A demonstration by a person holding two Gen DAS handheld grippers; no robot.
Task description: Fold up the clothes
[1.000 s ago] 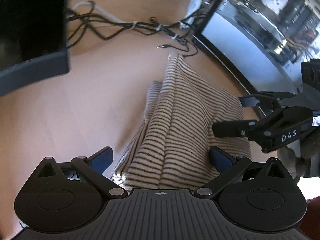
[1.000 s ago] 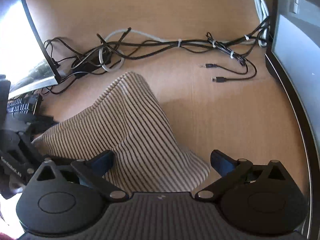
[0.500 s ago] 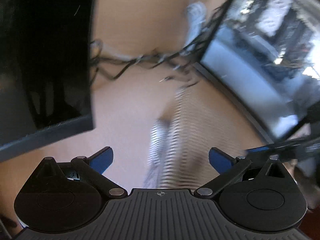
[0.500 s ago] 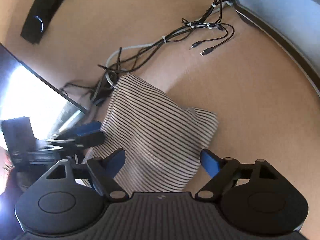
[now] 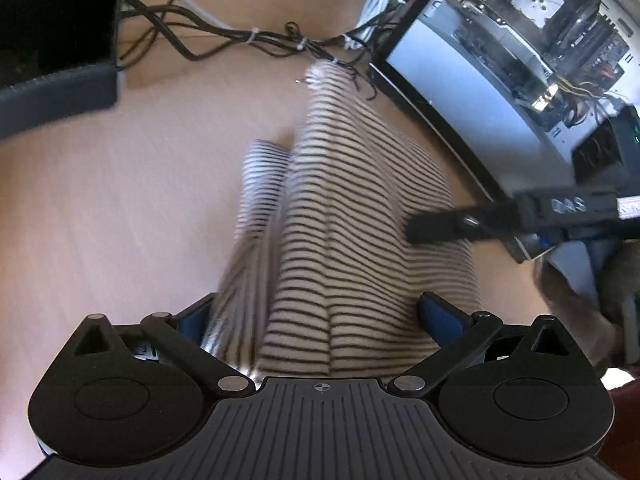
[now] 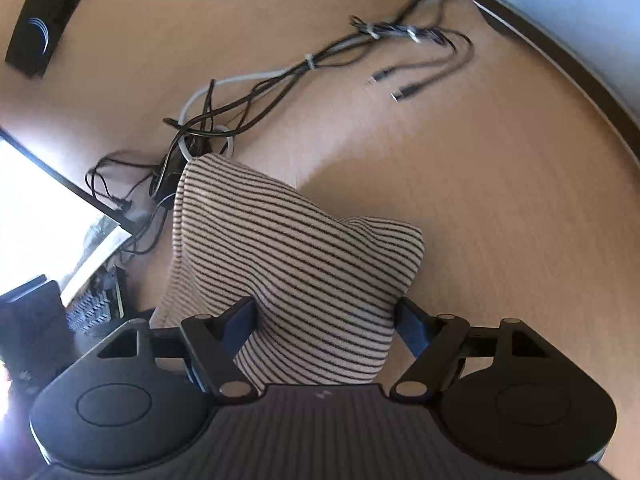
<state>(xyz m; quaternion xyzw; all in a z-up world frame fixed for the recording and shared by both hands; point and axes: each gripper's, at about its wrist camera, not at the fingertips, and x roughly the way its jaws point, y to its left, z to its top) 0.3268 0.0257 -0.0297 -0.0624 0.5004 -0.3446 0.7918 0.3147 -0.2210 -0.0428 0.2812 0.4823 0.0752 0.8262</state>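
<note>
A cream garment with thin dark stripes [image 5: 352, 208] lies folded in a thick stack on the wooden desk [image 5: 120, 208]. My left gripper [image 5: 316, 312] is open, and the near end of the stack sits between its blue-padded fingers. In the right wrist view the same striped garment [image 6: 288, 248] bulges up between my right gripper's [image 6: 324, 312] fingers, which have narrowed and press on it from both sides. The left wrist view shows that right gripper [image 5: 436, 226] as a dark bar lying across the cloth's right edge, with a hand behind it.
A bundle of black and white cables [image 6: 304, 68] runs across the desk beyond the cloth. A glass-sided computer case [image 5: 520, 80] stands at the right, a dark monitor [image 5: 52, 40] at the left. A black bar-shaped device [image 6: 40, 28] lies far left.
The right gripper's fingers have drawn closer together around the striped stack. The left gripper swung away and came back over the near end of the cloth, still open.
</note>
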